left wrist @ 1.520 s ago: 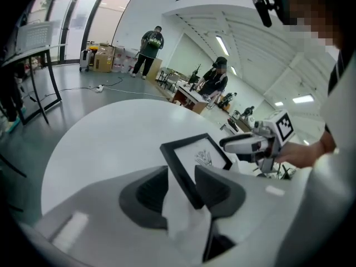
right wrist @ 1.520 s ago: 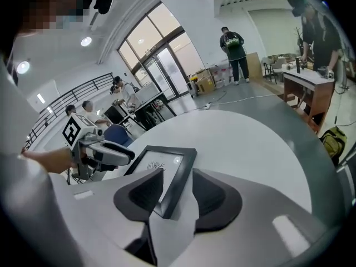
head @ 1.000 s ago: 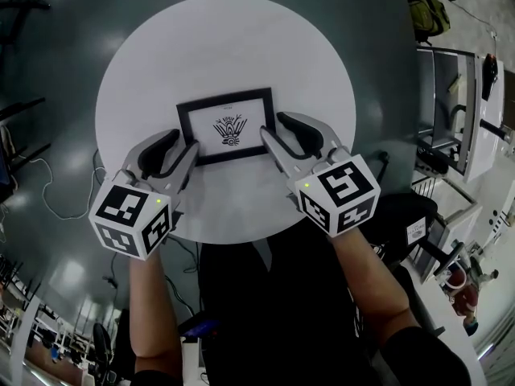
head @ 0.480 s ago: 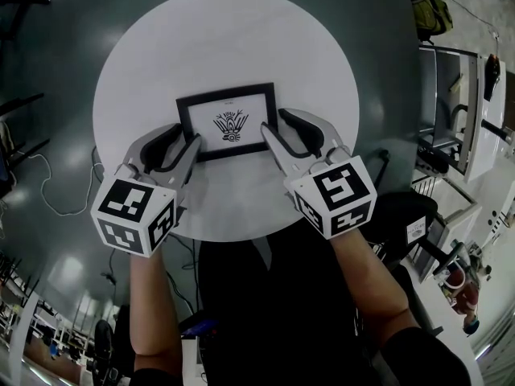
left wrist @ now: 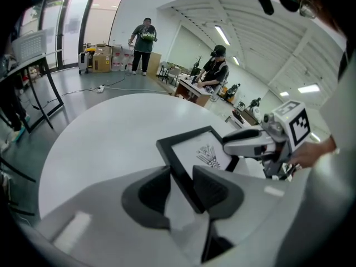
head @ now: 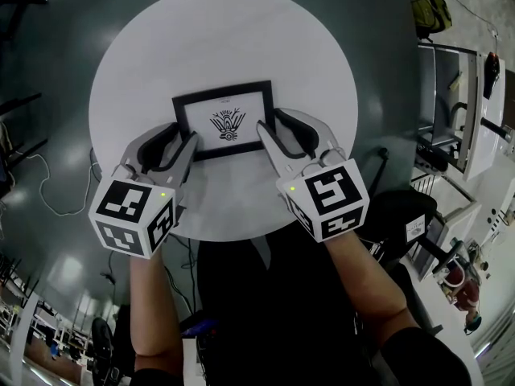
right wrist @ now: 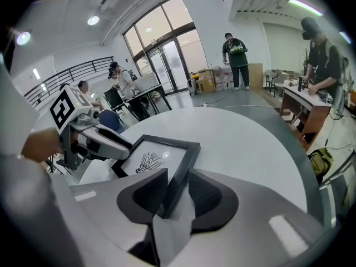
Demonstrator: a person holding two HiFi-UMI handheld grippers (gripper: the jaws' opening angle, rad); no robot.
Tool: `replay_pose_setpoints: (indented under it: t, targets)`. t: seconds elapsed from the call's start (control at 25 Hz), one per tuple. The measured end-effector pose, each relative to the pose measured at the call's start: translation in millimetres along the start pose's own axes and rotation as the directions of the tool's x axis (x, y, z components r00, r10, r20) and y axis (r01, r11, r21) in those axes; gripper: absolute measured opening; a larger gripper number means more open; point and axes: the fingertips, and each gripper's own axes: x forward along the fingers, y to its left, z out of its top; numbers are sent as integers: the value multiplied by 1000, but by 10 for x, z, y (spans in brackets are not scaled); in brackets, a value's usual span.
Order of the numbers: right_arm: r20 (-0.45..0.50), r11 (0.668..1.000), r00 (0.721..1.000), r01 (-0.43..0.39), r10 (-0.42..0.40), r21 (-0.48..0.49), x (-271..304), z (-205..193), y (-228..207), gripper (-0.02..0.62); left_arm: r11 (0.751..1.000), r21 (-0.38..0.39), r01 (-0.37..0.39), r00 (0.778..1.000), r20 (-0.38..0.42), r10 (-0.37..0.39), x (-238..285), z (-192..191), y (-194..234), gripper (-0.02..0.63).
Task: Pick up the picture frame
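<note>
A black picture frame (head: pixel 224 123) with a white sheet and a small black drawing lies flat on the round white table (head: pixel 225 30). My left gripper (head: pixel 183 139) straddles the frame's left side bar, and its jaws are closing with that bar (left wrist: pixel 183 171) between them and some table still showing beside it. My right gripper (head: pixel 272 123) straddles the right side bar (right wrist: pixel 178 171), also closing, with only a narrow gap left. Each gripper shows in the other's view: the right gripper (left wrist: pixel 245 143) and the left gripper (right wrist: pixel 105 143).
The table stands on a dark grey floor. A cable (head: pixel 40 183) lies on the floor at left, and chairs and shelving (head: pixel 451 95) stand at right. Several people stand at desks far off in the room (left wrist: pixel 143 43).
Both grippers' jaws have narrowed round the frame's side bars. The frame still lies flat, and the hands have stayed where they were.
</note>
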Motion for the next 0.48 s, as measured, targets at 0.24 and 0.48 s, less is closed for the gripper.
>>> replay_pose_setpoints:
  t: [0.24,0.48]
  targets:
    - [-1,1000,1000,6,-6,-4,0,-6,7,112,999,-29,-20,1000,15,21,0,-8,8,118]
    - [1,1000,1000,10,-10,-2,-8,-6,3,109,999,-42,-25,1000,18,25,1,0,7,115]
